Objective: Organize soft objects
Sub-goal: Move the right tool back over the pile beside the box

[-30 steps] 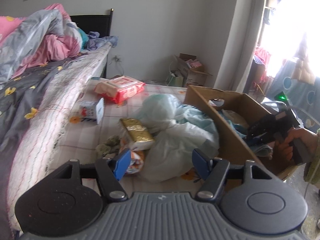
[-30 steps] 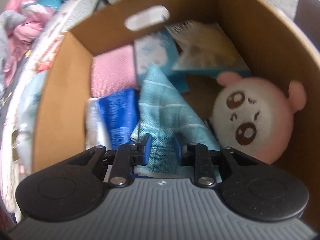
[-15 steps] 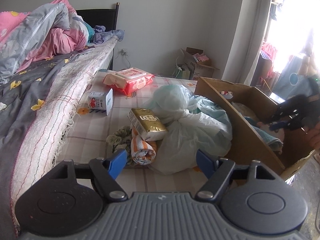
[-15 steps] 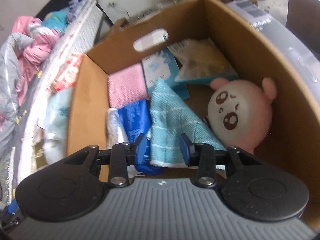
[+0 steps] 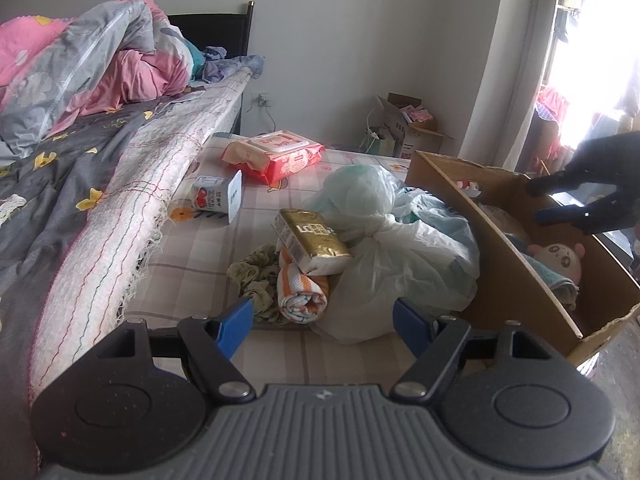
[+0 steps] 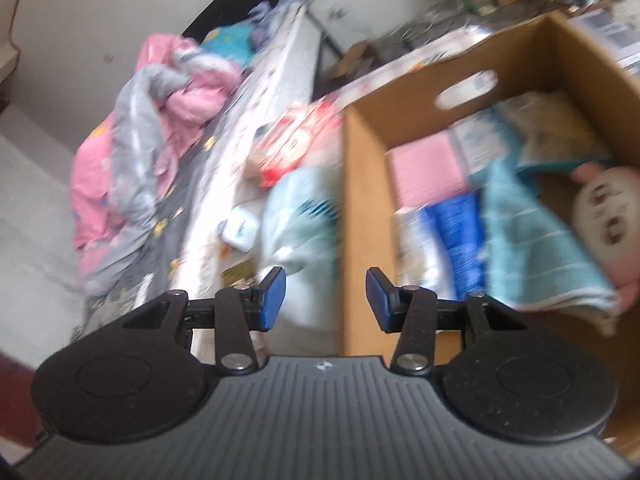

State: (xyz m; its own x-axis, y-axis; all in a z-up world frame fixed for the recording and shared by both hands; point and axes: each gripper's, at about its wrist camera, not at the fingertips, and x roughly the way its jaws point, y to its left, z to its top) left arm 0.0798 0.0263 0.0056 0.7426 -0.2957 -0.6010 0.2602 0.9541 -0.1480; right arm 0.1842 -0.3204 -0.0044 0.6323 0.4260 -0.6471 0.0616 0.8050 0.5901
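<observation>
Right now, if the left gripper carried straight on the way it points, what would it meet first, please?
Probably the rolled orange-striped towel, with the white plastic bag just beside it; both lie ahead between the open jaws of the left gripper. Depth is hard to judge.

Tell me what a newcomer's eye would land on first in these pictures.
The open cardboard box at right, with a pink-eared plush toy and a teal towel inside. Beside it, a heap on the checked mat: white plastic bag, gold packet, orange-striped rolled towel. Behind, the red wet-wipes pack.
</observation>
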